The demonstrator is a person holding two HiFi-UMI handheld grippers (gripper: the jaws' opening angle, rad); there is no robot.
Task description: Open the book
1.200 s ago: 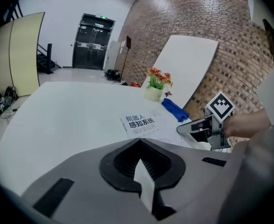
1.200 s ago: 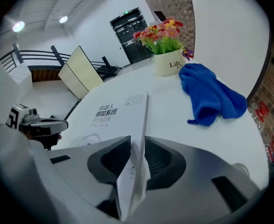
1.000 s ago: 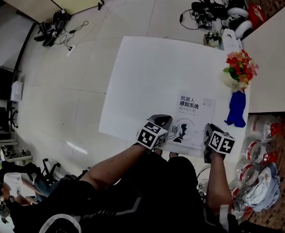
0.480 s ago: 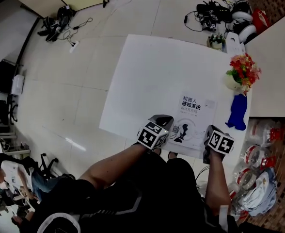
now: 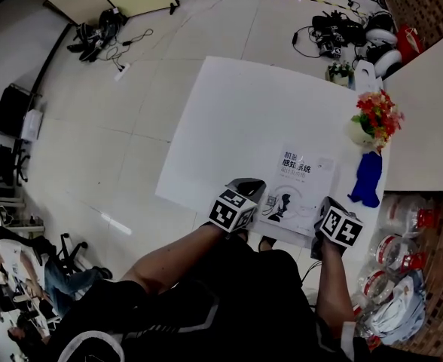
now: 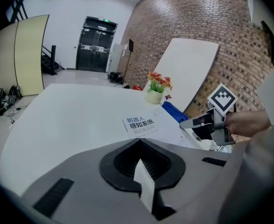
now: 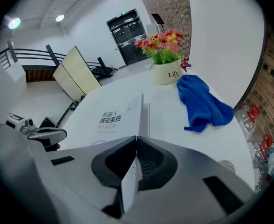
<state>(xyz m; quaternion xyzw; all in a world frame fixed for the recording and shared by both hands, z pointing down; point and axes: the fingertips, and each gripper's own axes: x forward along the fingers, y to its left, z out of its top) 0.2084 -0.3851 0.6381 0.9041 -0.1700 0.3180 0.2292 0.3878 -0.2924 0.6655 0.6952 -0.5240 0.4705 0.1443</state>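
Observation:
A closed white book (image 5: pixel 300 181) with black title print lies on the near right part of the white table (image 5: pixel 236 119). My left gripper (image 5: pixel 248 190) is shut with nothing in it, over the book's near left corner; in its own view the jaws (image 6: pixel 138 140) meet and the book (image 6: pixel 141 124) lies ahead. My right gripper (image 5: pixel 328 207) is at the near right corner. In its own view the jaws (image 7: pixel 136 137) are closed where the cover's free edge runs in, with the book (image 7: pixel 110 120) stretching away to the left.
A pot of flowers (image 5: pixel 374 115) and a blue cloth (image 5: pixel 368 175) sit beyond the book on the right edge. A white board (image 5: pixel 432 111) leans to the right. Plastic containers (image 5: pixel 402 240) lie on the floor at the right, cables and gear (image 5: pixel 334 32) past the table.
The view has shifted a little. Both grippers stay at the book's near corners, the left one a touch lower and to the left.

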